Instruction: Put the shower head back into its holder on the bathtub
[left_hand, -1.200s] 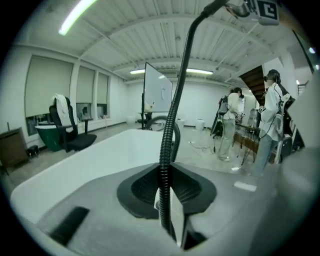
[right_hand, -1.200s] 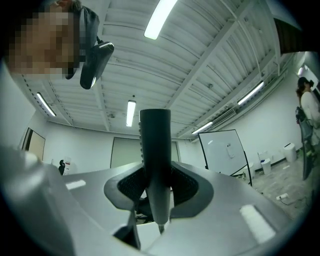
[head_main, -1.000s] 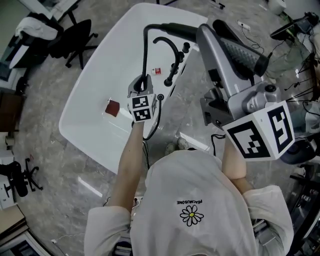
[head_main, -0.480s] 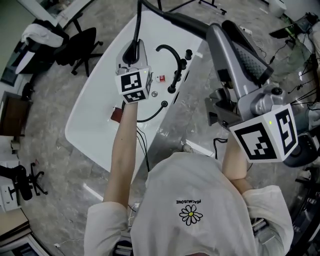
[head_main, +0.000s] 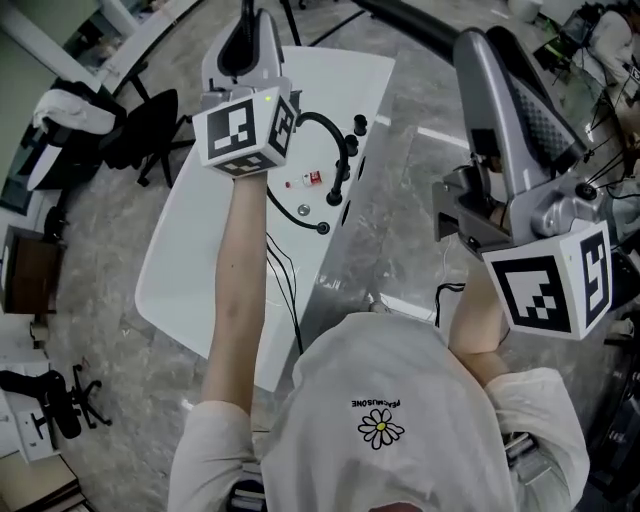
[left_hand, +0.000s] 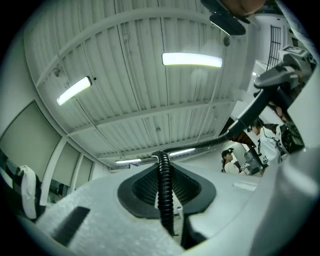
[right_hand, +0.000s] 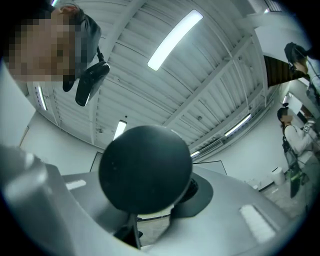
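Here, standing at the near end of the long white oval bathtub (head_main: 190, 270), close to its right long edge. Along that edge: a black curved faucet (head_main: 335, 135), black round knobs (head_main: 360, 124) and a small black ring (head_main: 322, 228) with the hose ending at it. Grey stone floor (head_main: 400, 200) open off the right edge; a black office chair (head_main: 150, 120) off the far left corner. Both grippers up high over the tub, aimed at the ribbed ceiling (left_hand: 150, 65). Left gripper (left_hand: 167, 192): jaws closed on the black ribbed hose (left_hand: 200, 144), above the tub's far left corner. Right gripper (right_hand: 152, 202): jaws clamped on the black shower head (right_hand: 145, 167), out past the tub's right edge, well apart from the ring. Long axis of the shower head slanting from the hose joint up to the right jaws, round end toward that gripper's camera.
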